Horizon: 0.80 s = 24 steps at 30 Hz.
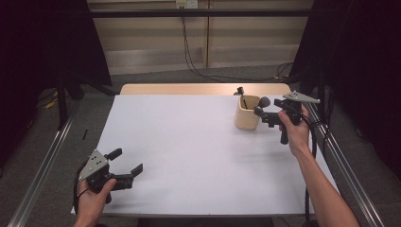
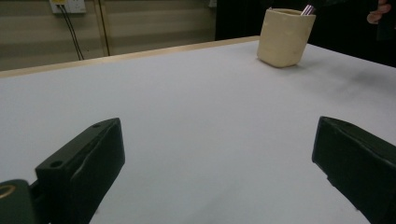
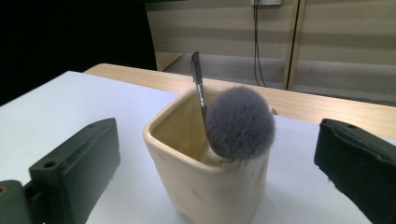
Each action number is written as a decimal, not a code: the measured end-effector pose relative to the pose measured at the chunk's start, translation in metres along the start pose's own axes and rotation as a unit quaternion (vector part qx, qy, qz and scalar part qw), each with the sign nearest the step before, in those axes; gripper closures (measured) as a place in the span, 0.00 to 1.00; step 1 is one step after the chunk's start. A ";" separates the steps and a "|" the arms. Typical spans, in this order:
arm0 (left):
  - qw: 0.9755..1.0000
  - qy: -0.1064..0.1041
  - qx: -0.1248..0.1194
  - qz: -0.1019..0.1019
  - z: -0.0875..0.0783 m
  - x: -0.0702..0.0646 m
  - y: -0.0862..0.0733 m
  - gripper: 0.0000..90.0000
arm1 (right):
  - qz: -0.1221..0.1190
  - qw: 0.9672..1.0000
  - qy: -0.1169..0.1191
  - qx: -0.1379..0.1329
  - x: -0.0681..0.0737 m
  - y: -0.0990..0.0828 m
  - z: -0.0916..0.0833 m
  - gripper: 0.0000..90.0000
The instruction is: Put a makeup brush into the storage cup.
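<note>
My right gripper (image 1: 263, 109), fingers spread empty, flanks the cream ceramic cup (image 3: 210, 172); a nudge could topple it, spilling the grey fluffy brush (image 3: 240, 122). Left gripper (image 1: 126, 163) open.

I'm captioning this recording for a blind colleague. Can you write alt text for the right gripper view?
A cream cup stands on a white table between the right gripper's open black jaws. It holds a fluffy grey makeup brush, head up, and a thin dark stick. A wooden table edge and a panelled wall lie behind.
</note>
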<state>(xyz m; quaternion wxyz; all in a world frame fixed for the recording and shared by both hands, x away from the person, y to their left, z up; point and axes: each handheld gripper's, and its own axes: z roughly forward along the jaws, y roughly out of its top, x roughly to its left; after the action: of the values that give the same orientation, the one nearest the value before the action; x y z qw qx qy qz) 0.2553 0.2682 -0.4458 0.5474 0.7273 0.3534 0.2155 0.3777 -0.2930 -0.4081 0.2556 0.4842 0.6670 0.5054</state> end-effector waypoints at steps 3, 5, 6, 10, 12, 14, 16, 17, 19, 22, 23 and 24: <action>1.000 -0.003 -0.003 0.000 -0.001 -0.001 0.000 0.03 | -0.005 1.000 -0.007 -0.012 0.002 -0.004 -0.006 0.01; 1.000 -0.004 -0.003 0.000 -0.002 -0.001 0.000 0.03 | -0.005 1.000 -0.006 -0.012 0.002 -0.007 -0.010 0.01; 1.000 -0.005 -0.004 0.000 -0.002 -0.001 0.000 0.03 | -0.004 1.000 -0.004 -0.010 0.002 -0.008 -0.012 0.01; 1.000 -0.005 -0.005 0.000 -0.002 -0.001 0.000 0.03 | 0.000 1.000 -0.013 -0.022 0.003 -0.012 -0.023 0.01; 1.000 -0.005 -0.005 0.000 -0.002 -0.001 0.000 0.03 | -0.004 1.000 -0.012 -0.020 0.002 -0.014 -0.027 0.01; 1.000 -0.004 -0.007 -0.002 -0.002 -0.001 0.000 0.03 | -0.002 1.000 -0.018 -0.021 0.001 -0.017 -0.031 0.01; 1.000 -0.003 -0.007 -0.002 -0.002 -0.002 0.000 0.03 | -0.003 1.000 -0.019 -0.019 0.000 -0.020 -0.034 0.01; 1.000 -0.004 -0.007 -0.003 -0.003 -0.002 0.000 0.03 | -0.001 1.000 -0.017 -0.017 0.000 -0.022 -0.035 0.01; 1.000 -0.004 -0.006 -0.001 -0.003 -0.002 0.000 0.03 | -0.002 1.000 -0.016 -0.016 0.001 -0.025 -0.038 0.01; 1.000 -0.004 -0.007 -0.004 -0.003 -0.002 -0.001 0.03 | -0.002 1.000 -0.015 -0.016 0.003 -0.029 -0.042 0.01; 1.000 -0.004 -0.007 -0.002 -0.003 -0.002 0.000 0.03 | -0.003 1.000 -0.014 -0.014 0.004 -0.030 -0.043 0.01; 1.000 -0.004 -0.007 -0.004 -0.003 -0.002 -0.001 0.03 | -0.004 1.000 -0.013 -0.014 0.004 -0.031 -0.045 0.01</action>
<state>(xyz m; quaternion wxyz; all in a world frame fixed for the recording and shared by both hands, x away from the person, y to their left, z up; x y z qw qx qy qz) 0.2516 0.2684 -0.4454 0.5551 0.7225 0.3529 0.2129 0.3265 -0.3089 -0.4199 0.2727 0.4844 0.6585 0.5073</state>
